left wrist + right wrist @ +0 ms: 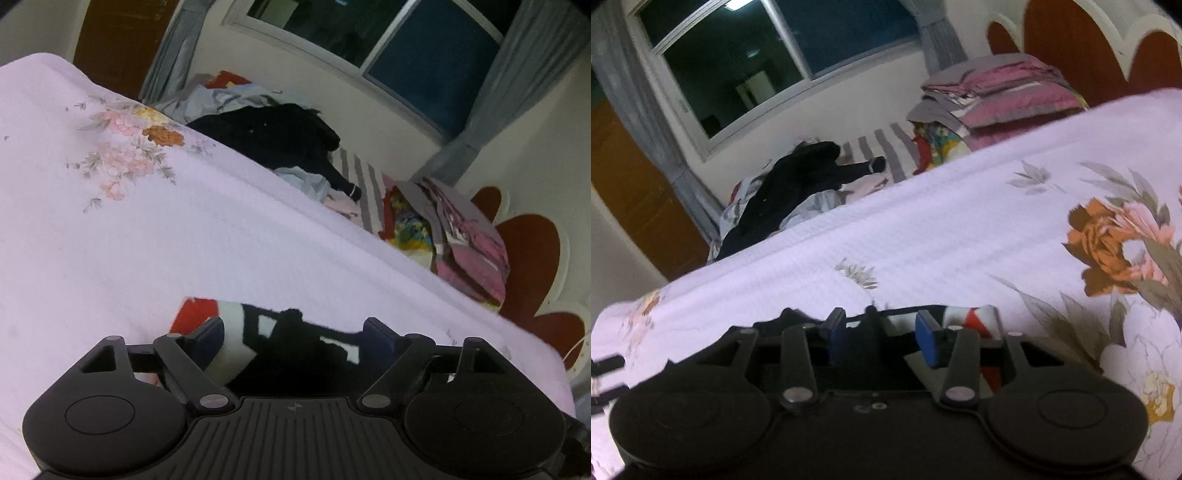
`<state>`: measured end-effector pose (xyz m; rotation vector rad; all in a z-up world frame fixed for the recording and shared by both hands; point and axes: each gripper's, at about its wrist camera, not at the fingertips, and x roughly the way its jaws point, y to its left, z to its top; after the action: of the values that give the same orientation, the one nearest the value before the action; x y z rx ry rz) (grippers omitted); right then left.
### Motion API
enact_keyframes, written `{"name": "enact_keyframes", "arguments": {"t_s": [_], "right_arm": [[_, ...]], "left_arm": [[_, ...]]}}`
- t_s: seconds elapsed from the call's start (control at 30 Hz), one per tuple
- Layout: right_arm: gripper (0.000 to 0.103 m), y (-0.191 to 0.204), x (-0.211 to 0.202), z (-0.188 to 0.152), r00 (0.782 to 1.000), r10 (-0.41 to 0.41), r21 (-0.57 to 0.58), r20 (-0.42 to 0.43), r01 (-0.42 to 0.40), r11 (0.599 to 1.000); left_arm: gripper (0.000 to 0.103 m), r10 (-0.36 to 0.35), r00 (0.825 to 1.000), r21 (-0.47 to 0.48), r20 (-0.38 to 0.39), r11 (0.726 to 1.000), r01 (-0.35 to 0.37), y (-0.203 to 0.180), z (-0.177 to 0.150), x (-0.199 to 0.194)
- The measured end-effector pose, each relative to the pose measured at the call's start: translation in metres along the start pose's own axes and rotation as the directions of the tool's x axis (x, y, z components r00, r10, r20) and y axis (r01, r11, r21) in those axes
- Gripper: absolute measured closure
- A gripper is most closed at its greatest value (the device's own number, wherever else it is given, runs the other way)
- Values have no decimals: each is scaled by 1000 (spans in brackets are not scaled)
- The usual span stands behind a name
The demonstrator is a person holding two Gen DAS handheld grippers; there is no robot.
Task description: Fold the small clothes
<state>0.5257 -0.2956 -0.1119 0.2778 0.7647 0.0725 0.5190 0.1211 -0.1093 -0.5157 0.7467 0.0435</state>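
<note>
We are in a home bedroom: a bed (pixel 221 229) under a floral white bedspread fills the near scene. Far off we see a scalloped headboard (pixel 532 258), stacked pillows (pixel 1004 92), a curtained window (pixel 746 62) and loose clothes (pixel 273 136).

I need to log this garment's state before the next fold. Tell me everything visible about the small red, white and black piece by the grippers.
The garment is small soft cloth, black with white blocks and a red and white end. It lies low and bunched on the pale floral bedspread, right in front of both grippers, between their blue pads. The left gripper stands wide around it; the right gripper is partly open, not pinching it. Its near part is hidden.
</note>
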Motion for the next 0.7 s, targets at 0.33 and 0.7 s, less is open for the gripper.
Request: {"name": "enact_keyframes", "arguments": {"t_s": [0.33,0.7], "right_arm": [[76,12,35,-15,992,-95,-141,-89,82,987],[100,9,43,-25,987,-151,-232,-45,137,963]], "left_arm": [[33,125,992,228,-37,967,-113,-7,-34,23],[57,186,981,266,54,944,-193,4,-51,20]]}}
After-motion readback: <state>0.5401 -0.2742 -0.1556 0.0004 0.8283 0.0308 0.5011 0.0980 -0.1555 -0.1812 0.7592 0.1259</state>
